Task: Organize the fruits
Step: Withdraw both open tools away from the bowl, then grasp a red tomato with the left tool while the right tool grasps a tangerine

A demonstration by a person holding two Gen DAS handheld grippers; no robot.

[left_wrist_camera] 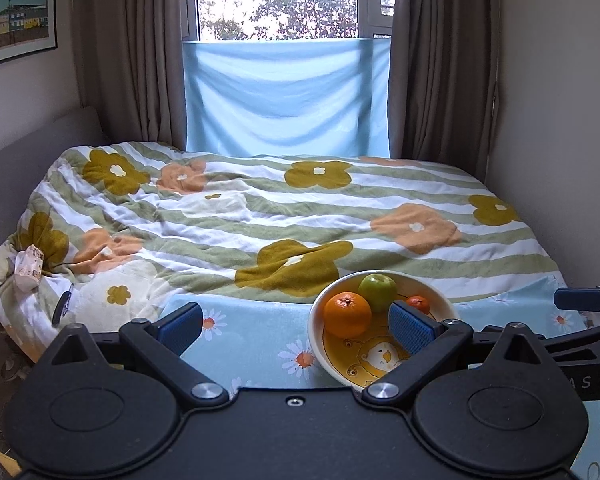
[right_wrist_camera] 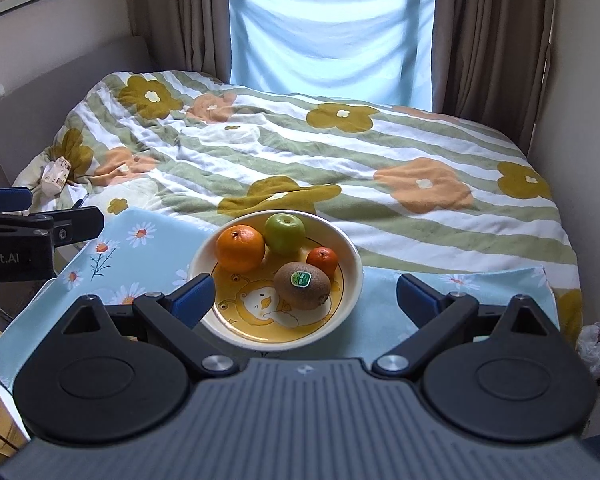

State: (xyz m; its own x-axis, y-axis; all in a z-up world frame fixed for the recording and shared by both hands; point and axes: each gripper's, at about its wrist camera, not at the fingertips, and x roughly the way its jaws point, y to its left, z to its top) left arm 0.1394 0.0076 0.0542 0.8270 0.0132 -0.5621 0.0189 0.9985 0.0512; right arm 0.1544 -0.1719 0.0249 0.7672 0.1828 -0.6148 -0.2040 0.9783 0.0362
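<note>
A flowered quilt (right_wrist_camera: 340,152) covers the bed behind a daisy-print cloth (right_wrist_camera: 148,256), on which a bowl (right_wrist_camera: 352,264) holds an orange (right_wrist_camera: 240,249), a green apple (right_wrist_camera: 285,234), a kiwi (right_wrist_camera: 302,280) and a small tangerine (right_wrist_camera: 322,260). Both the left gripper (left_wrist_camera: 296,326) and the right gripper (right_wrist_camera: 305,296) are spread wide and empty, the right one straddling the bowl's near rim.

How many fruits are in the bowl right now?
4: large orange back left, green apple at the back, small mandarin on the right, kiwi in front. None hidden in the right wrist view.

Black grippers (right_wrist_camera: 305,298), blue-padded jaws, silver screws
</note>
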